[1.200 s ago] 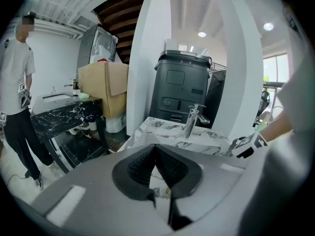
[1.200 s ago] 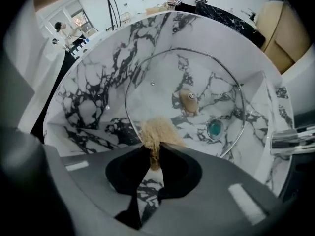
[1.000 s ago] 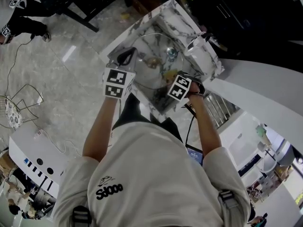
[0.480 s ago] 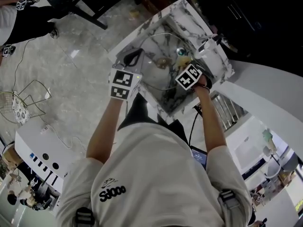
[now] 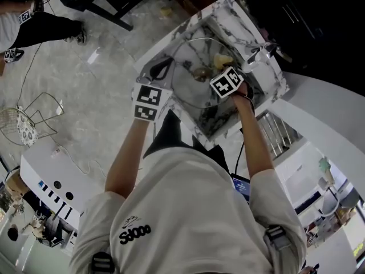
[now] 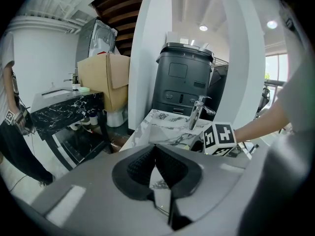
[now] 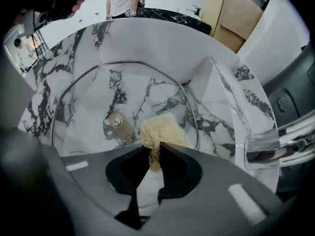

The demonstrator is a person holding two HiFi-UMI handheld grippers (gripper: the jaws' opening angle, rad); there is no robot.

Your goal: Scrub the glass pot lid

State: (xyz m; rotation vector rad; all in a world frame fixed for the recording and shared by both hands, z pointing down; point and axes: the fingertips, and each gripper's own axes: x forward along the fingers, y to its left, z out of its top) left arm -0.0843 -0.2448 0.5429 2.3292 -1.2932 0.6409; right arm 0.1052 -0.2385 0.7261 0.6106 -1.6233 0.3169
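Observation:
The glass pot lid point(image 5: 191, 90) lies tilted in the marble sink point(image 5: 171, 36). In the right gripper view its steel rim and its knob screw point(image 7: 115, 122) show through the clear lid point(image 7: 98, 97). My left gripper point(image 5: 162, 67) sits at the lid's near-left edge with its jaws closed on the rim; in its own view the left gripper point(image 6: 155, 149) shows pinched pads. My right gripper point(image 5: 221, 67) is shut on a beige scrub sponge point(image 7: 160, 129), which is pressed against the glass. The right gripper point(image 7: 156, 154) is over the lid's right half, and the sponge point(image 5: 221, 60) peeks out beyond it.
A chrome faucet point(image 5: 259, 53) stands at the sink's far right corner, close to my right gripper; the faucet point(image 7: 280, 141) fills that view's right edge. A wire basket point(image 5: 34, 119) sits on the floor at the left. Another person's legs point(image 5: 40, 21) are at the top left.
My right gripper has slid the sponge across the glass, away from me and toward the faucet. The left gripper has kept its place at the lid's edge.

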